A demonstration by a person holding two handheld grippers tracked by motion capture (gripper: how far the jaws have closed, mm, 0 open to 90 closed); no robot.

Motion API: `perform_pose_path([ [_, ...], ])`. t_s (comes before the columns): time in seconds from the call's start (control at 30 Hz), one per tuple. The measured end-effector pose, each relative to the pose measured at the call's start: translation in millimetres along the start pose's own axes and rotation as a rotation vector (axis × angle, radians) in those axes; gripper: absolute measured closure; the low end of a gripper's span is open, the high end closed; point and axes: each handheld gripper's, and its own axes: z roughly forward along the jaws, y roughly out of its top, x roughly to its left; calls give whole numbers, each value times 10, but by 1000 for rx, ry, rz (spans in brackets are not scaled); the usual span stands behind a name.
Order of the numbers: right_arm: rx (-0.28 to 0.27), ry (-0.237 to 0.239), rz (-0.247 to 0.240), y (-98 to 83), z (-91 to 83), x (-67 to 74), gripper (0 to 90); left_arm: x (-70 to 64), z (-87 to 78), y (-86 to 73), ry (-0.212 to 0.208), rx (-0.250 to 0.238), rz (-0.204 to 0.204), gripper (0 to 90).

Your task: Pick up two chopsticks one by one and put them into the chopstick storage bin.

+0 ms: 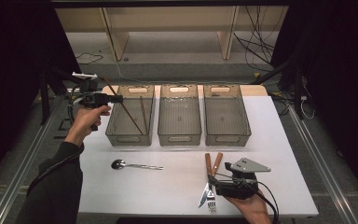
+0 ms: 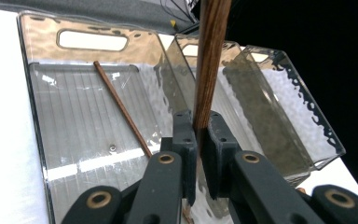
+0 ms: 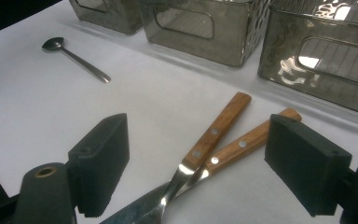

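Am holding left gripper [image 1: 116, 99] over left bin [image 1: 114, 122], jaws pinching brown chopstick [image 2: 209, 70]. Am judging step as dropping it beside second chopstick [image 1: 143, 115] already lying inside. Am planning to do it well: tilting stick along bin's length, lowering tip past rim before letting go, avoiding bounce-out. Am keeping right gripper [image 1: 210, 178] spread wide, hovering near wooden-handled knife [image 3: 207, 135] and fork [image 3: 242, 147] crossing on table [image 1: 177, 186]. Am counting: three bins, two chopsticks, one spoon [image 1: 135, 164], one knife, one fork.
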Motion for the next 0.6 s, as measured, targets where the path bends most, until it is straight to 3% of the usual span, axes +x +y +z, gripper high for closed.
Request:
perform_pose_path([
  [0.6, 4, 2, -5, -8, -3, 4, 226, -48, 329, -58, 2, 89, 7, 838],
])
